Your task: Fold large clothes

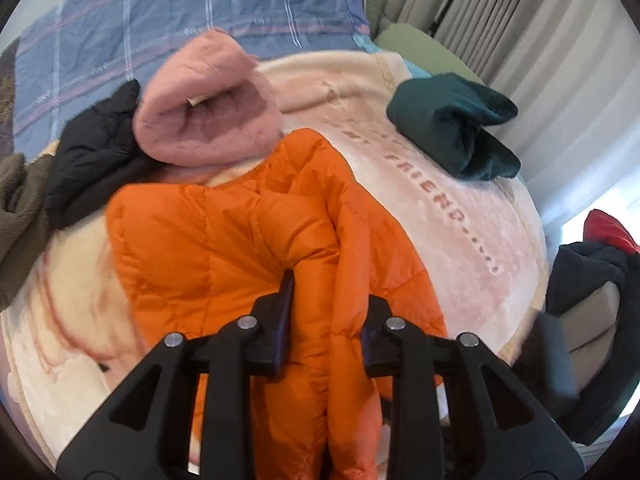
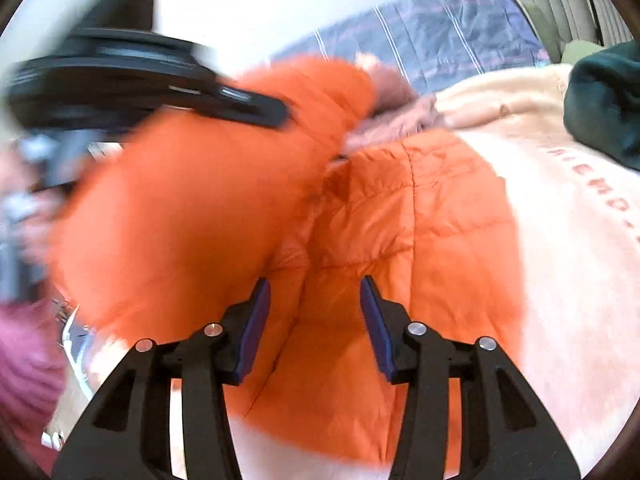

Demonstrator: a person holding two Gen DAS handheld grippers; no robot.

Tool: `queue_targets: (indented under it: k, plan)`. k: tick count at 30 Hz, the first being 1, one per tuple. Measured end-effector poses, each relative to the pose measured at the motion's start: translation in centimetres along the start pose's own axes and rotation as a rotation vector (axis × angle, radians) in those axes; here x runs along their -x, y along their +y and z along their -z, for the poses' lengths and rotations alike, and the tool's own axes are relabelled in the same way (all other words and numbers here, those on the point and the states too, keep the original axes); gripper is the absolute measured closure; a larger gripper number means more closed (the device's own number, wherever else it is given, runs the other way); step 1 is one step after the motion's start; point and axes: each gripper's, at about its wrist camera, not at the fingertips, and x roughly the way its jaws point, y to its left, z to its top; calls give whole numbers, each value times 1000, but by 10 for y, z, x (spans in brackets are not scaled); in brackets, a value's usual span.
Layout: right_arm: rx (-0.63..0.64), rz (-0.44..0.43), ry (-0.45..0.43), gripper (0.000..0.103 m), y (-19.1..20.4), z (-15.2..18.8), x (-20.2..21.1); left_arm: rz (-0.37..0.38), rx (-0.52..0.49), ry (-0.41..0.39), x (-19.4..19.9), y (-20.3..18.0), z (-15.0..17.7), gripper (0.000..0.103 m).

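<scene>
An orange quilted puffer jacket [image 1: 224, 248] lies on a pale pink and cream blanket [image 1: 460, 240] on a bed. My left gripper [image 1: 330, 300] has a thick fold of the orange jacket between its fingers and holds it. In the right wrist view the same jacket [image 2: 420, 220] fills the middle, with a lifted part blurred at the left. My right gripper [image 2: 316, 312] is open just above the jacket, with orange fabric between and below its fingers. The other gripper's black body [image 2: 132, 80] shows blurred at the upper left.
A pink fleece garment [image 1: 208, 108], a black garment [image 1: 96, 152] and an olive one [image 1: 16, 208] lie at the back left. A dark green folded garment [image 1: 452, 124] sits at the right. A blue plaid cover [image 1: 180, 24] and curtains [image 1: 520, 20] are behind. Dark and red clothes [image 1: 592, 264] lie off the bed's right edge.
</scene>
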Motion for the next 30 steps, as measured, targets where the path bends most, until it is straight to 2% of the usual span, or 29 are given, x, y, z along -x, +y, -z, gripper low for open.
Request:
queue_targets:
  k: [4, 7, 10, 12, 15, 20, 23, 26, 27, 28, 29, 30]
  plan:
    - [110, -19, -53, 38, 21, 25, 35, 16, -6, 86, -26, -18, -9, 71]
    - [216, 46, -86, 31, 41, 36, 43, 47, -29, 158, -44, -34, -16, 66]
    - [261, 104, -72, 29, 49, 50, 41, 125, -51, 216, -62, -48, -20, 65]
    - [200, 108, -44, 29, 37, 55, 36, 142, -78, 235, -78, -57, -20, 65]
    - [90, 67, -16, 29, 22, 55, 33, 171, -90, 242, -96, -56, -15, 65]
    - [0, 45, -41, 24, 9, 46, 39, 260, -65, 246, -106, -47, -10, 64]
    - [-90, 13, -69, 21, 8, 42, 51, 325, -83, 241, -109, -53, -7, 59]
    - [-161, 76, -68, 21, -1, 35, 50, 406, -96, 247, -119, -66, -5, 58]
    - [-183, 85, -73, 24, -3, 34, 52, 430, -100, 256, -124, -71, -3, 58]
    - [-205, 83, -85, 55, -8, 35, 51, 437, -111, 258, -128, -77, -1, 58]
    - [-233, 85, -96, 74, -17, 37, 49, 433, -132, 249, -132, -83, 0, 58]
    - [-274, 94, -93, 87, -28, 40, 47, 432, -143, 239, -134, -85, 1, 58]
